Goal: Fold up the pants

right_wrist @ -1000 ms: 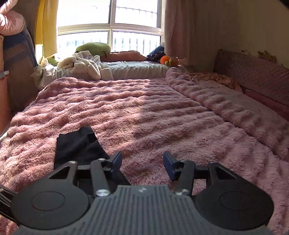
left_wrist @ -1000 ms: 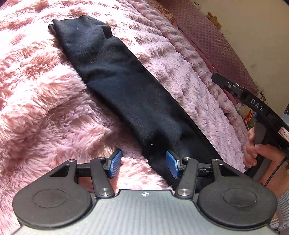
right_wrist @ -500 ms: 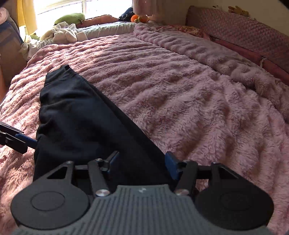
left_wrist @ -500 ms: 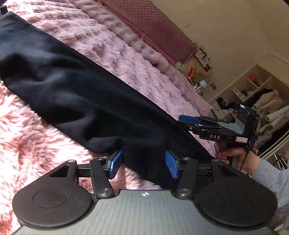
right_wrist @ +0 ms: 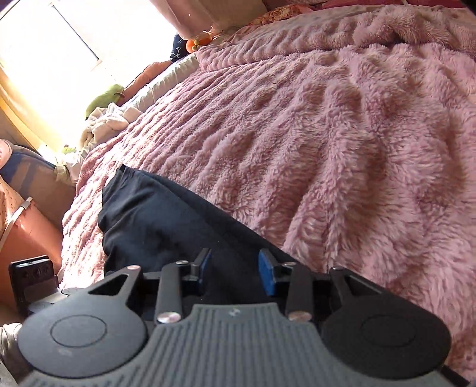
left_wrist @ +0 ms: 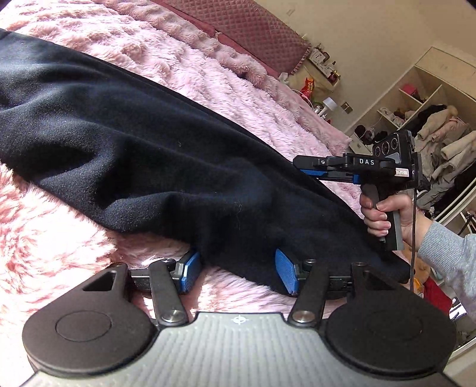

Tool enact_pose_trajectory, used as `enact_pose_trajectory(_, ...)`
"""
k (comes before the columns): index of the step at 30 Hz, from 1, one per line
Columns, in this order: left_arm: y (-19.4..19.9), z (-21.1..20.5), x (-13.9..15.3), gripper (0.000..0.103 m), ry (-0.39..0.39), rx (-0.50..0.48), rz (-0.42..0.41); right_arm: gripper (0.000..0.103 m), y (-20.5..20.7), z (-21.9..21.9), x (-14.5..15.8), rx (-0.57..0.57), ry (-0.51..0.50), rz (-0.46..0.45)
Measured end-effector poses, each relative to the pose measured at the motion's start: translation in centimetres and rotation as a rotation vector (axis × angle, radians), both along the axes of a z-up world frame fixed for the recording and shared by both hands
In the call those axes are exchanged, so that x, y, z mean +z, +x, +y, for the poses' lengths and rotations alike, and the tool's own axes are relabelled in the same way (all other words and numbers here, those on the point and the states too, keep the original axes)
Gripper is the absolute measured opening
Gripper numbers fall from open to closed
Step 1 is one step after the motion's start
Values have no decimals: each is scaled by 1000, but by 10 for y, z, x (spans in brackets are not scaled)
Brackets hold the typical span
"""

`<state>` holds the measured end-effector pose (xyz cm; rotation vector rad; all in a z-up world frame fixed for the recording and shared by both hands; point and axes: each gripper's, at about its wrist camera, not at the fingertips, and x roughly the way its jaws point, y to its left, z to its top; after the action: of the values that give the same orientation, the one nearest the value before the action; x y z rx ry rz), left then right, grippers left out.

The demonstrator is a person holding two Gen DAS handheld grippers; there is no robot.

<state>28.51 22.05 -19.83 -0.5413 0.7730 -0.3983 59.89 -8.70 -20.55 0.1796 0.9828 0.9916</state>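
Observation:
Black pants [left_wrist: 154, 143] lie folded lengthwise in a long strip on a pink fluffy blanket [left_wrist: 208, 68]. My left gripper [left_wrist: 238, 272] is open at the near hem, with the cloth edge lying between its blue pads. The right gripper [left_wrist: 309, 169] shows in the left wrist view at the strip's far edge, held level just over the cloth. In the right wrist view the pants [right_wrist: 154, 220] run away from my right gripper [right_wrist: 235, 269], which is open with its blue pads over the dark cloth. The waist end lies far off to the left.
The pink blanket [right_wrist: 327, 134] covers the whole bed. A padded headboard [left_wrist: 244, 20] and a cluttered nightstand [left_wrist: 318, 68] stand beyond it. Open wardrobe shelves with clothes [left_wrist: 440, 140] are at the right. Loose bedding and a bright window [right_wrist: 59, 59] lie at the far side.
Both grippers have come down closer to the pants' hem end. The right gripper has tilted and now sits right over the cloth. Its jaws look a little narrower than before.

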Motion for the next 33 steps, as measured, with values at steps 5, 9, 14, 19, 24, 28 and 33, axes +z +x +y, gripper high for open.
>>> enact_pose_trajectory(5,-5,-3,2,65,25,-11,-7,28,-4,12,-11,35,-87,-33)
enact_pose_trajectory(9,-3,-3,2,65,19,-10,-3,37,-15,21,-8,133,-93,-85)
enact_pose_trajectory(14,-5,-7,3,65,58,-18,-17,10,-8,22,-11,178,-114,-116)
enact_pose_trajectory(19,-10,-18,6,66,146,-42,-56,46,6,12,-11,159,-45,24)
enact_pose_trajectory(24,-15,-24,7,67,189,-49,-78,9,19,10,-14,63,-40,89)
enact_pose_trajectory(28,-15,-22,7,68,173,-48,-75,0,7,21,-3,91,-99,-30)
enact_pose_trajectory(33,-16,-24,9,68,200,-52,-84,0,-4,17,18,52,-63,-205)
